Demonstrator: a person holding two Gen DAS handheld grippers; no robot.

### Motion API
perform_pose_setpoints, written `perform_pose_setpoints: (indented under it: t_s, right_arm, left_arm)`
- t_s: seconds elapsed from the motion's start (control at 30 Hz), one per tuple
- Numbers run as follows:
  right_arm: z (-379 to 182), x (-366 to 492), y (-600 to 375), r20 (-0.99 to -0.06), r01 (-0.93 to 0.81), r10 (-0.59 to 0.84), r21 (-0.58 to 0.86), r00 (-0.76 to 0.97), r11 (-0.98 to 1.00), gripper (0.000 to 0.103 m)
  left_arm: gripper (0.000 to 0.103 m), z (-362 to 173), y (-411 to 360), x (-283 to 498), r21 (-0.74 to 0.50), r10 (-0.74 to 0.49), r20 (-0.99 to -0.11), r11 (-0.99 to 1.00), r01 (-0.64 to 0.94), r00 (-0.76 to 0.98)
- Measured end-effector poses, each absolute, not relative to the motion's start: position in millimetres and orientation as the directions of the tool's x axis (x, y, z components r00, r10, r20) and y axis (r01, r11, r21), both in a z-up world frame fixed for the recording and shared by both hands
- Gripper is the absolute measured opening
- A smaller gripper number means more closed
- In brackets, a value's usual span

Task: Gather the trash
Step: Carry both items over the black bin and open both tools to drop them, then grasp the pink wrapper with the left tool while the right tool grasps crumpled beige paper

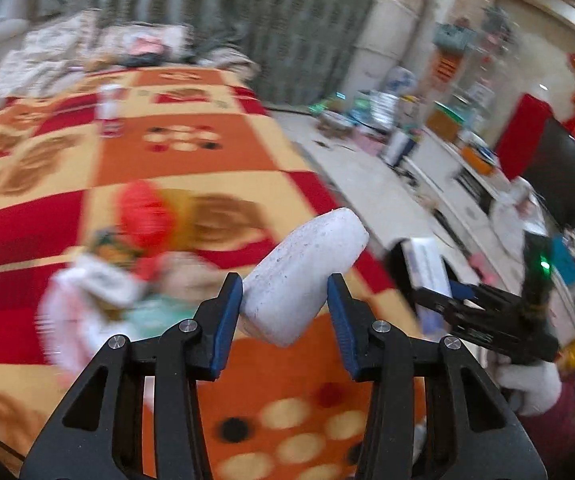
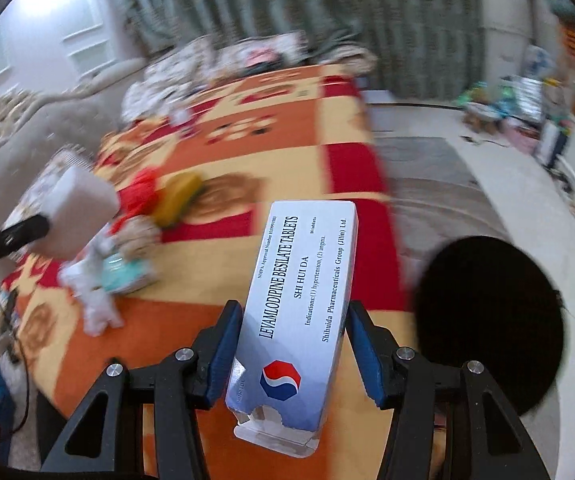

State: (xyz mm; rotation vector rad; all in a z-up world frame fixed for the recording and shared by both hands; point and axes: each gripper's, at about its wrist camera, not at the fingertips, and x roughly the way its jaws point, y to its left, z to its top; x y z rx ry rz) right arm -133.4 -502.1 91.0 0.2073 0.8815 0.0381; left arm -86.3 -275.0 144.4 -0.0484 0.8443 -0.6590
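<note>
Two grippers, one item each. Left gripper (image 1: 285, 306) is clamped on a white foam block (image 1: 303, 276), held above the blanket (image 1: 191, 160). Right gripper (image 2: 295, 344) is clamped on a tablet box (image 2: 299, 312), bottom flap torn open, contents not visible. One black bin (image 2: 491, 320) sits beside the blanket; inside reads only dark. One trash pile (image 2: 127, 248) lies on the blanket, blurred.

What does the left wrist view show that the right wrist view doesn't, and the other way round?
Only the left wrist view shows the dark TV screen and the cluttered white cabinet below it. Only the right wrist view shows the black round bin opening and the print on the tablet box. Both show the left gripper holding the white foam piece, the right gripper holding the box, and the trash pile on the patterned blanket.
</note>
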Motion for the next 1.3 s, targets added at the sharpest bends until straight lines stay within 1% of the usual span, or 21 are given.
perform_pose_setpoints:
  t_s: [0.2, 0.3, 0.47, 0.6, 0.7, 0.9, 1.0, 1.1, 1.3]
  right_arm:
    - [84.7, -148.4, -584.0, -0.781, 0.214, -0.007, 0.163, 0.624, 0.963, 0.052]
    - [77.1, -150.2, -616.8, -0.794, 0.274, -0.042, 0.159, 0.606, 0.949, 0.052]
    - [64.2, -151.2, -647.6, -0.810, 0.327, -0.065, 0.161, 0.582, 0.931, 0.052]
    - [55.1, -151.4, -660.1, -0.813, 0.349, -0.061, 0.180, 0.579, 0.920, 0.055]
    - [52.4, -155.8, -664.4, -0.815, 0.366, -0.060, 0.192, 0.576, 0.910, 0.060]
    - [54.2, -160.3, -654.6, -0.812, 0.357, -0.050, 0.199, 0.581, 0.913, 0.060]
    - [57.9, -159.0, -639.4, -0.805, 0.330, -0.036, 0.201, 0.592, 0.922, 0.060]
    - [62.8, -155.7, -620.4, -0.801, 0.300, -0.020, 0.201, 0.599, 0.933, 0.060]
    - [80.9, -147.3, -573.5, -0.778, 0.207, 0.036, 0.211, 0.627, 0.955, 0.061]
  left_arm:
    - [0.042, 138.5, -377.5, -99.0, -0.359, -0.636, -0.686, 0.718, 0.596, 0.353]
    - [0.042, 129.6, -421.5, -100.4, -0.367, -0.643, -0.695, 0.702, 0.610, 0.321]
    - [0.043, 109.8, -467.8, -97.9, -0.424, -0.661, -0.706, 0.682, 0.596, 0.255]
    - [0.047, 95.5, -487.6, -92.1, -0.470, -0.686, -0.702, 0.649, 0.598, 0.193]
    - [0.047, 90.4, -485.0, -91.5, -0.457, -0.670, -0.715, 0.663, 0.592, 0.199]
    - [0.047, 92.5, -455.2, -95.3, -0.375, -0.605, -0.742, 0.731, 0.571, 0.288]
    - [0.047, 96.5, -435.1, -101.0, -0.301, -0.551, -0.753, 0.775, 0.556, 0.361]
    - [0.047, 97.9, -410.6, -105.6, -0.260, -0.518, -0.748, 0.804, 0.534, 0.416]
    - [0.047, 103.7, -353.1, -108.5, -0.228, -0.461, -0.744, 0.856, 0.465, 0.484]
